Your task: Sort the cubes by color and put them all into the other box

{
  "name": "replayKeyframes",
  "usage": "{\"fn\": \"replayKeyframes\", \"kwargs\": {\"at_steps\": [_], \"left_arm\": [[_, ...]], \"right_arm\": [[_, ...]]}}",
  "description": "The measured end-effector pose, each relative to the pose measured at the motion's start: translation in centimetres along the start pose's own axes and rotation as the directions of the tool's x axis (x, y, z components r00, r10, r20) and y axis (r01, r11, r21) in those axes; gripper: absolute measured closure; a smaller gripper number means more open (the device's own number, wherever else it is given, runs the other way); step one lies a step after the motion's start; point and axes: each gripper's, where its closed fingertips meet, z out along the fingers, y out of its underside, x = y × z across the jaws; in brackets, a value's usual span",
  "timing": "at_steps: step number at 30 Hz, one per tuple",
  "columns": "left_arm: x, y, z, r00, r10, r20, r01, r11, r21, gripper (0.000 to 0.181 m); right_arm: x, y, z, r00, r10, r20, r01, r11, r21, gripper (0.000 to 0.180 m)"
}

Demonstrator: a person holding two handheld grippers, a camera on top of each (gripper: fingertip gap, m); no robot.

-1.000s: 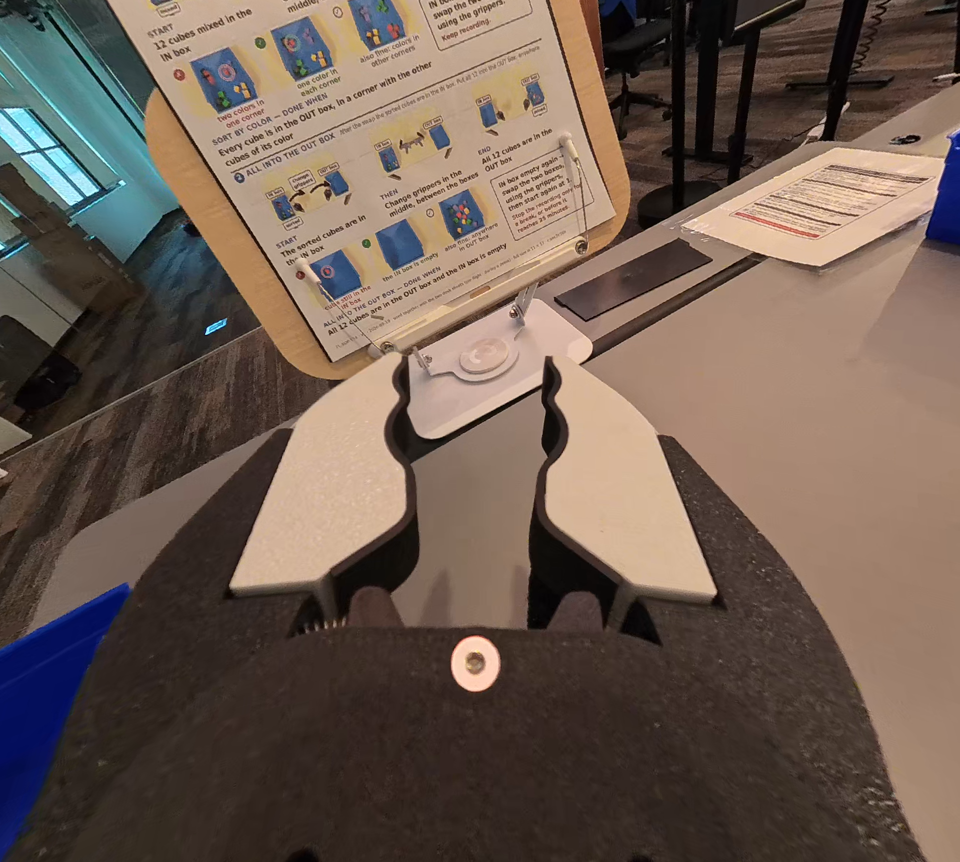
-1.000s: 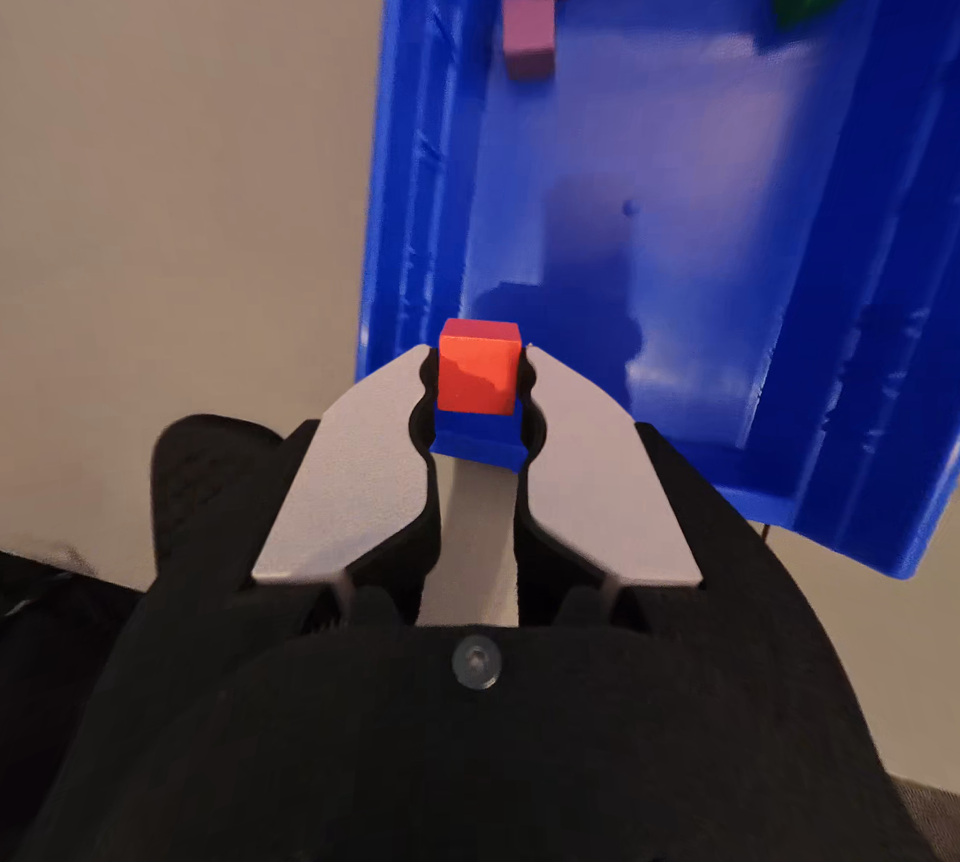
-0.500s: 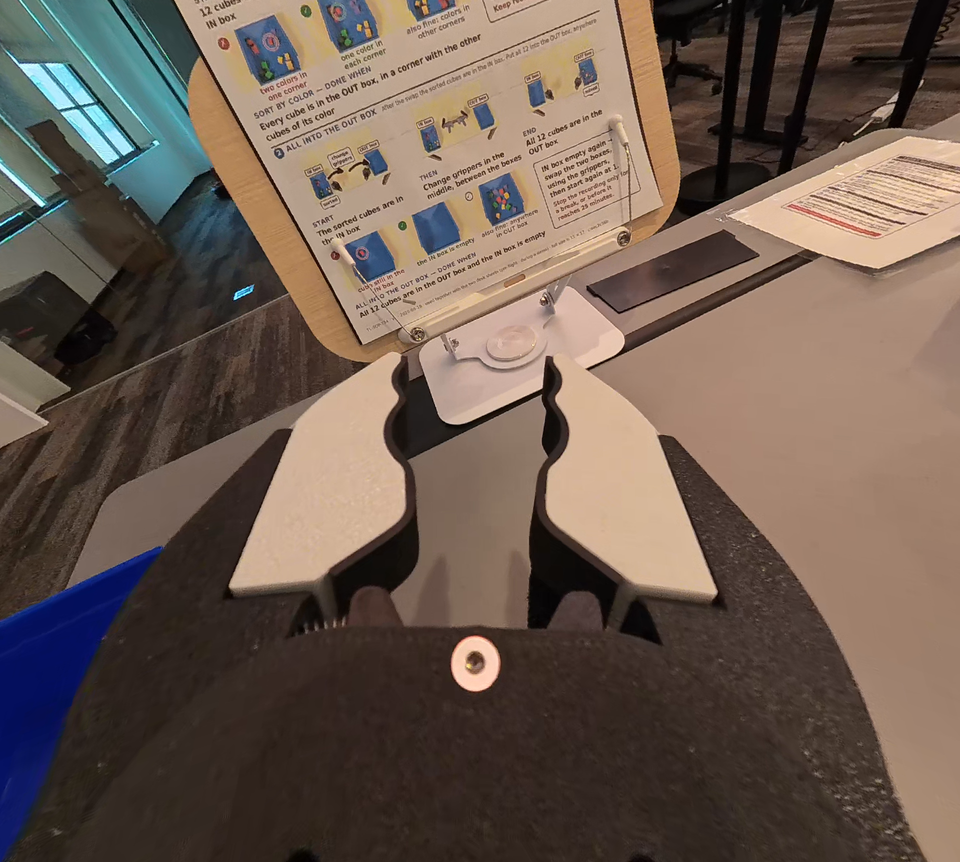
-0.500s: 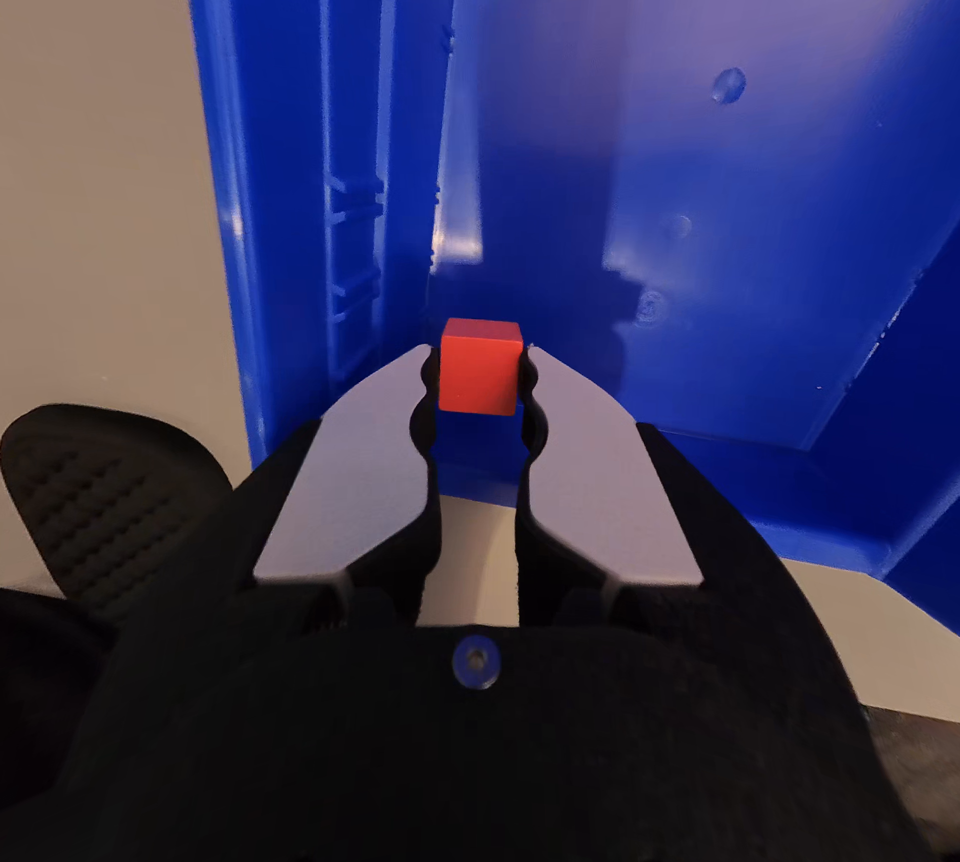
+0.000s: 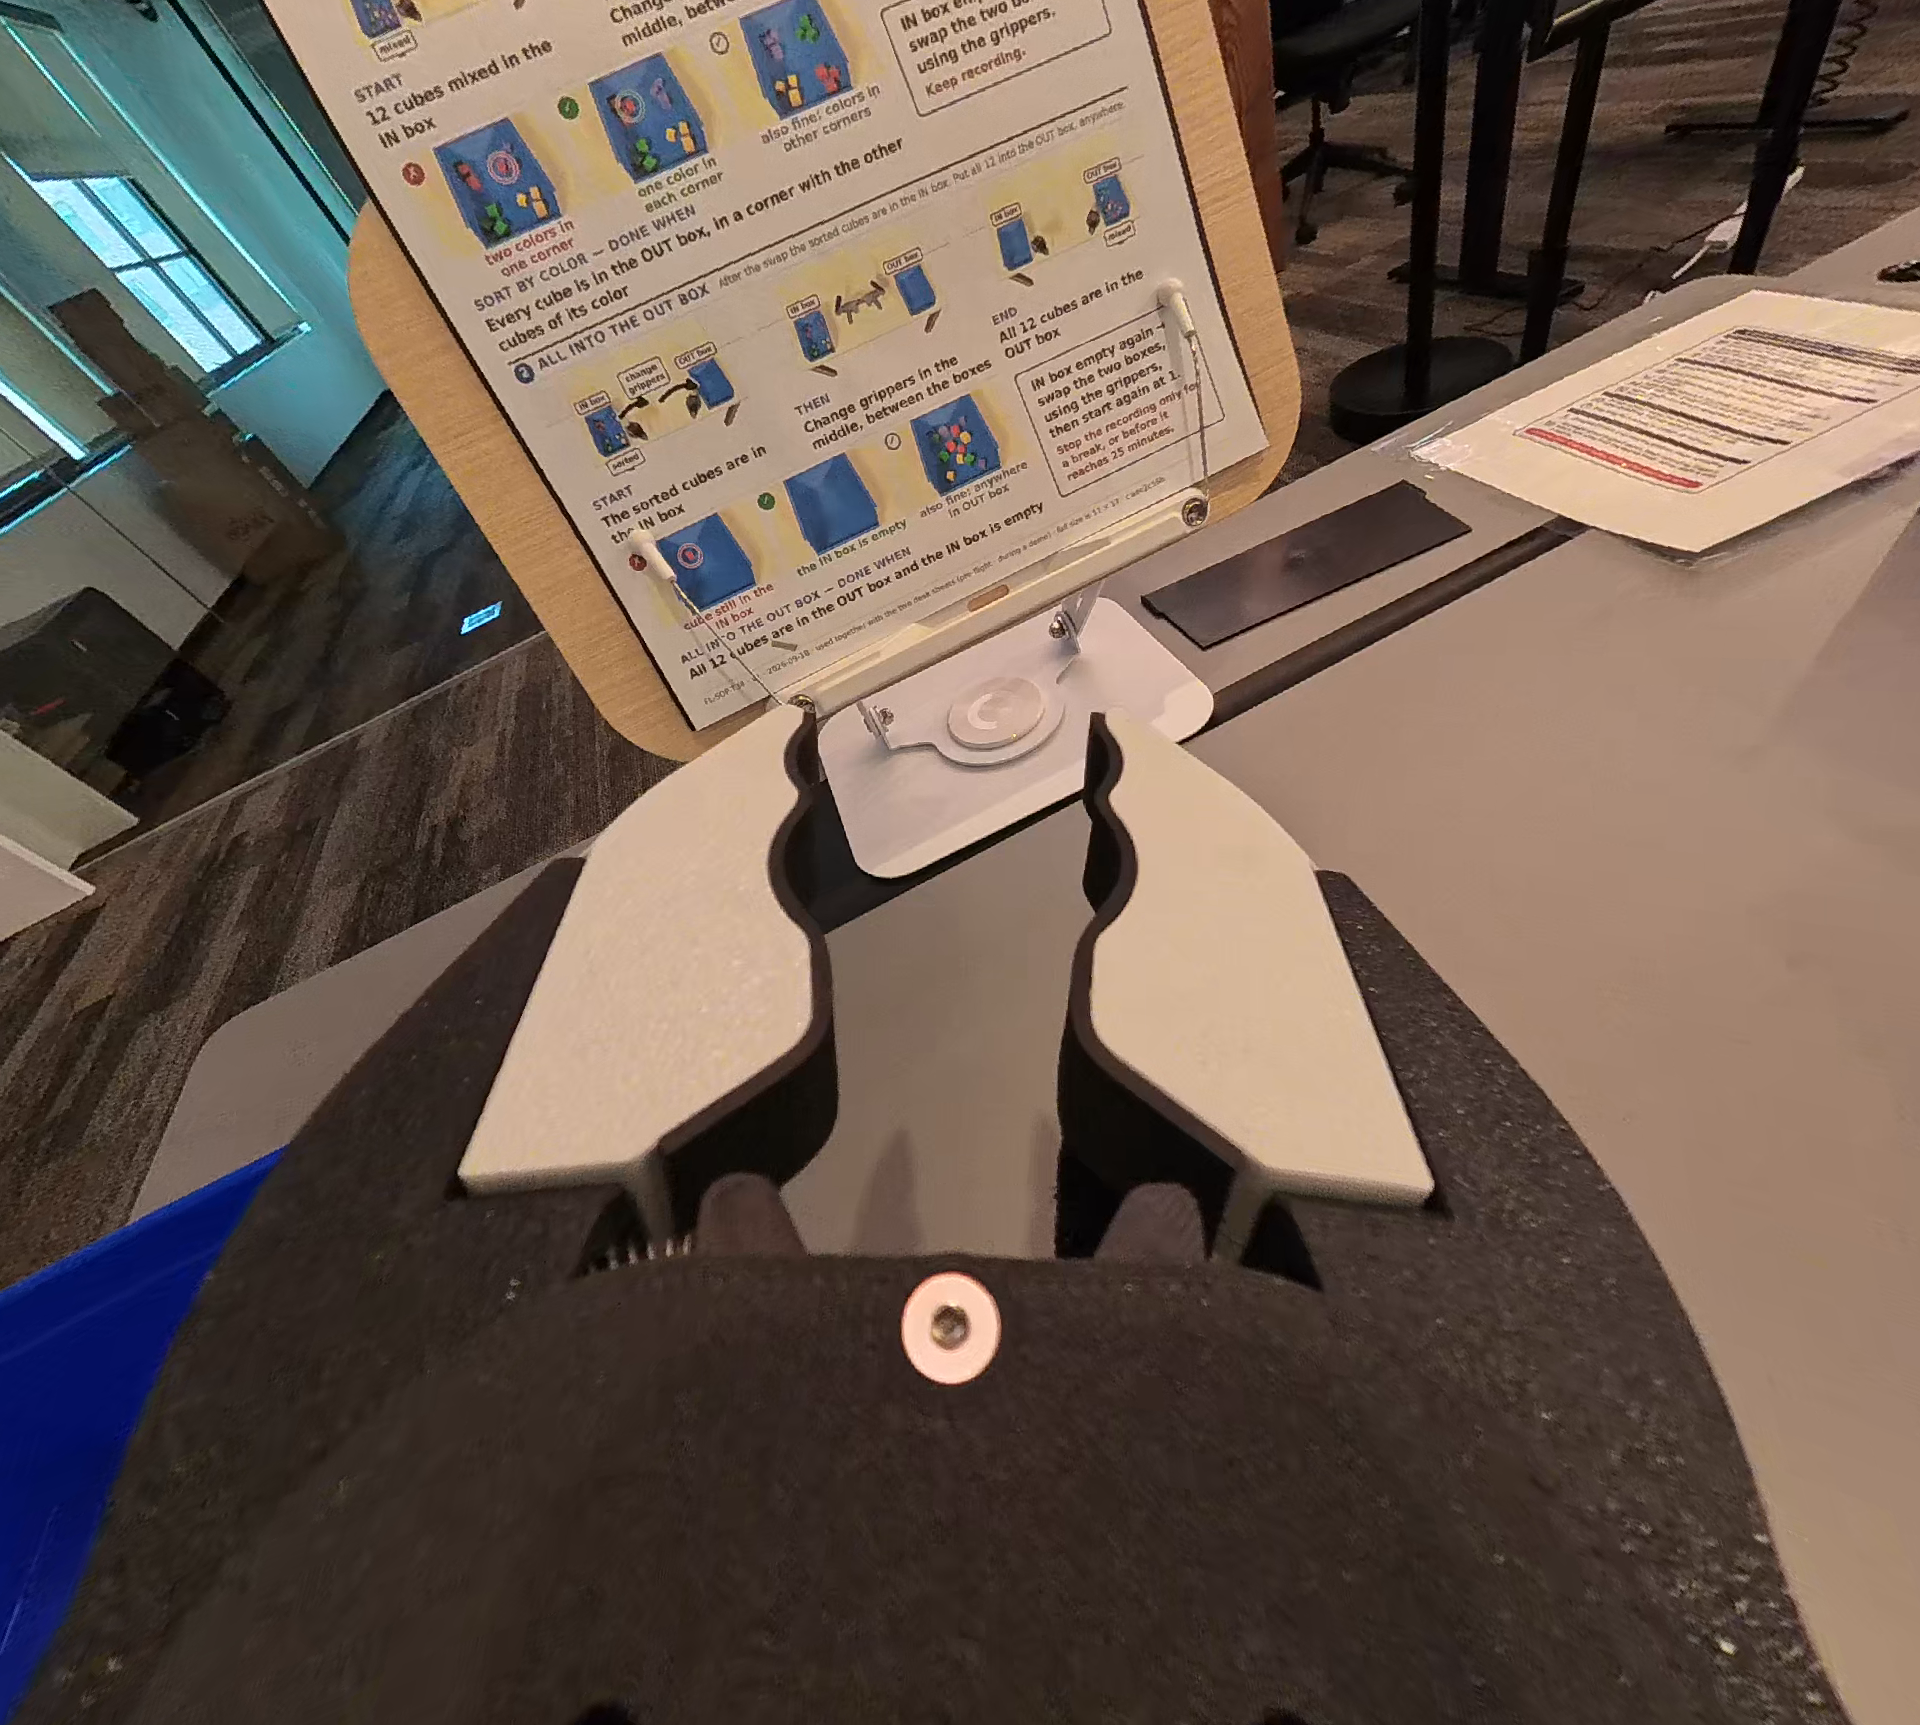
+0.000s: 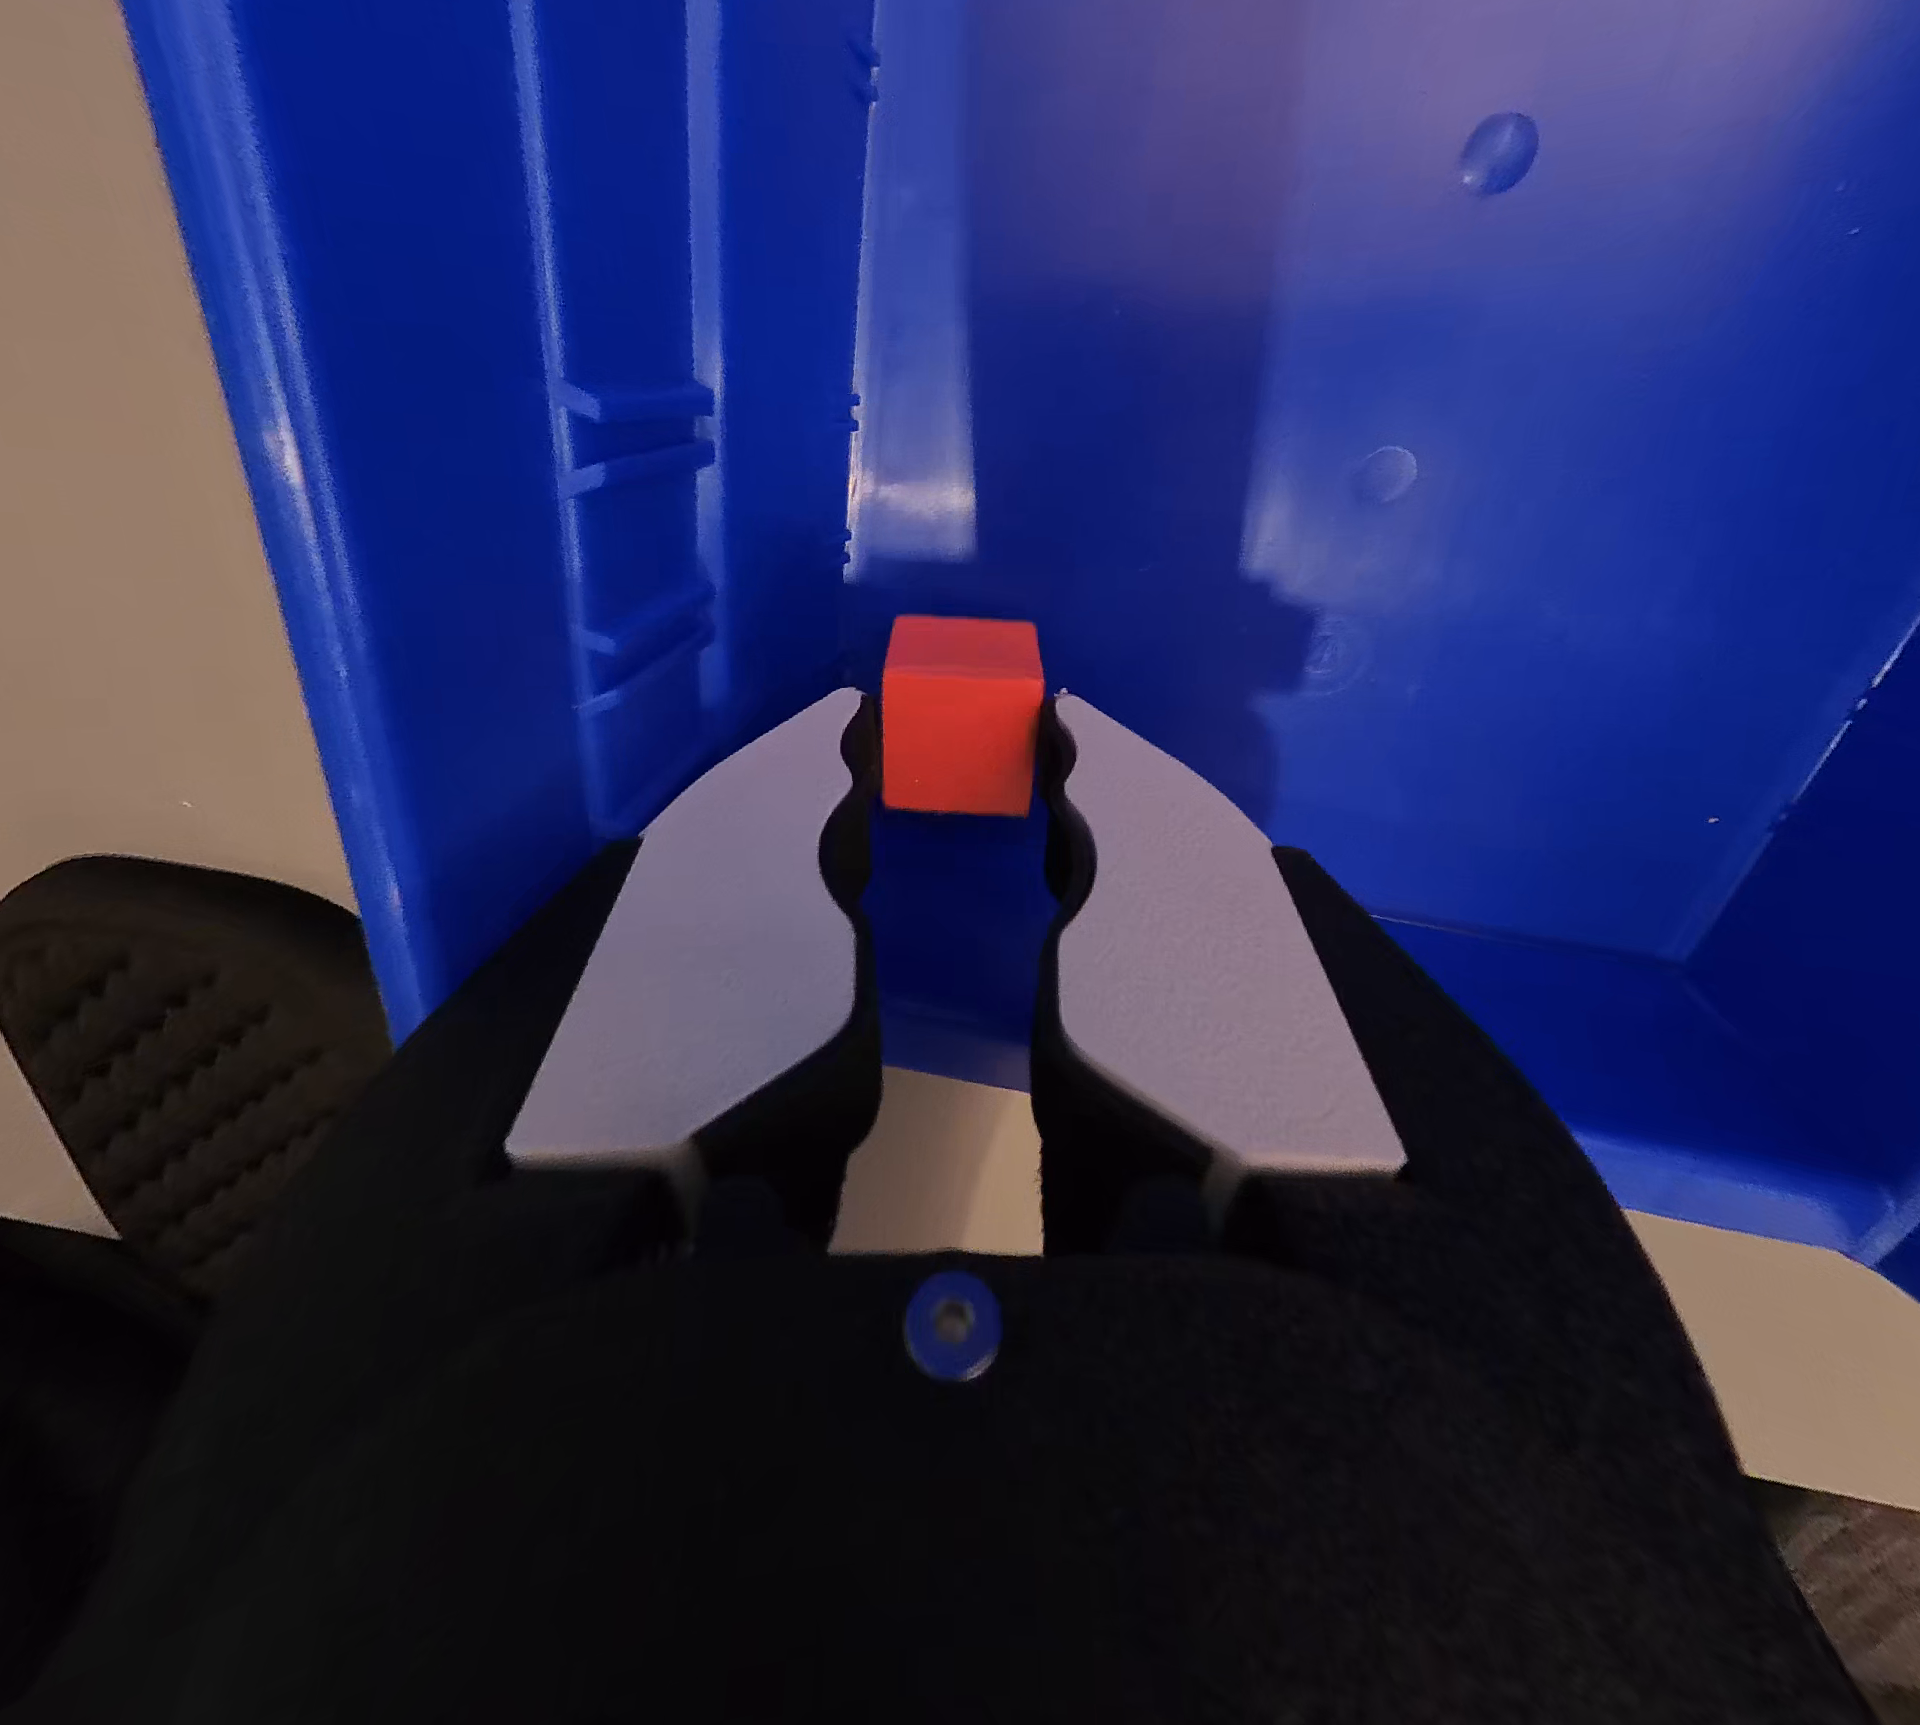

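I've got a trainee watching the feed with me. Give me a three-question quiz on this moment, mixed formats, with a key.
1. True or false: the left gripper holds a cube.
2. What colour is the cube between the right gripper jaws?
3. Multiple choice: the red cube is over (A) the bare table, (B) a near corner of the blue box, (C) the instruction sheet.

Key: 1 false; 2 red; 3 B.

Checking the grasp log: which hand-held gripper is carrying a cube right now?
The right hand-held gripper, shut on the red cube over the blue box. The left hand-held gripper is open with nothing between its fingers.
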Motion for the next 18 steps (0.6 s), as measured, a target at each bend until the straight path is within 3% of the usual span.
{"fn": "replayKeyframes", "kwargs": {"at_steps": [7, 12, 15, 18], "left_arm": [[-0.6, -0.4, -0.8, 1.0, -0.031, 0.0, 0.031, 0.999, 0.022, 0.131], [-1.5, -0.8, -1.9, 0.998, -0.057, 0.005, 0.057, 0.997, 0.052, 0.131], [-2.1, -0.7, -2.5, 0.997, -0.07, 0.017, 0.068, 0.996, 0.063, 0.132], [-2.8, -0.3, -3.0, 0.996, -0.083, 0.029, 0.081, 0.995, 0.063, 0.132]], "right_arm": [[0.2, 0.0, -1.4, 1.0, 0.007, -0.016, -0.006, 0.999, 0.048, 0.144], [1.4, -1.1, -6.8, 0.983, 0.045, -0.176, -0.004, 0.974, 0.227, 0.142], [1.0, -2.8, -11.8, 0.956, 0.084, -0.283, 0.046, 0.905, 0.424, 0.139], [-1.3, -5.0, -17.1, 0.923, 0.115, -0.367, 0.15, 0.77, 0.62, 0.137]]}}
